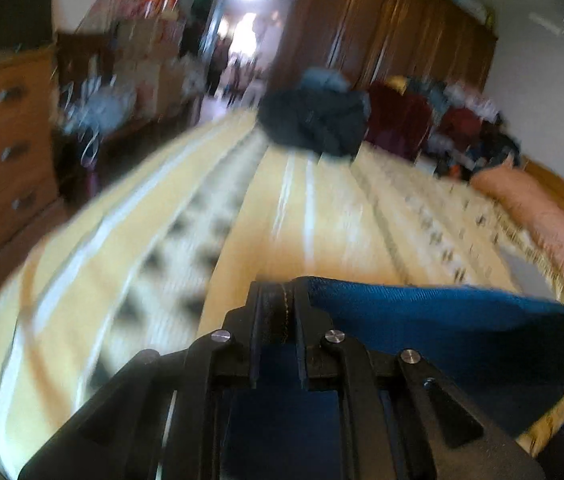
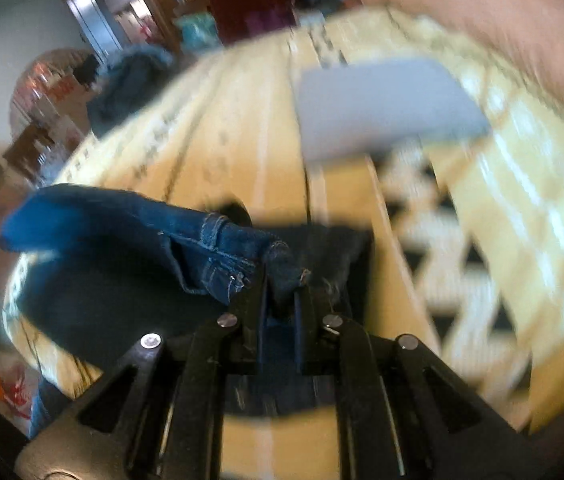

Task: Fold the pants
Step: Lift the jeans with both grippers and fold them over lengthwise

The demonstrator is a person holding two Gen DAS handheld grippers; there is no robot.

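Observation:
The pants are blue jeans [image 1: 442, 320], held up above a yellow patterned bedspread [image 1: 282, 220]. My left gripper [image 1: 279, 304] is shut on a hem or edge of the jeans, with the cloth running off to the right. In the right wrist view my right gripper [image 2: 284, 280] is shut on the waistband end of the jeans [image 2: 141, 232], and the denim stretches off to the left and hangs below. Both views are motion-blurred.
A pile of dark clothes [image 1: 314, 120] lies at the far end of the bed, with more clothes [image 1: 462, 120] to its right. A pink bolster [image 1: 542, 216] lies along the right edge. A flat grey item [image 2: 382, 108] rests on the bedspread. A wooden dresser [image 1: 1, 140] stands left.

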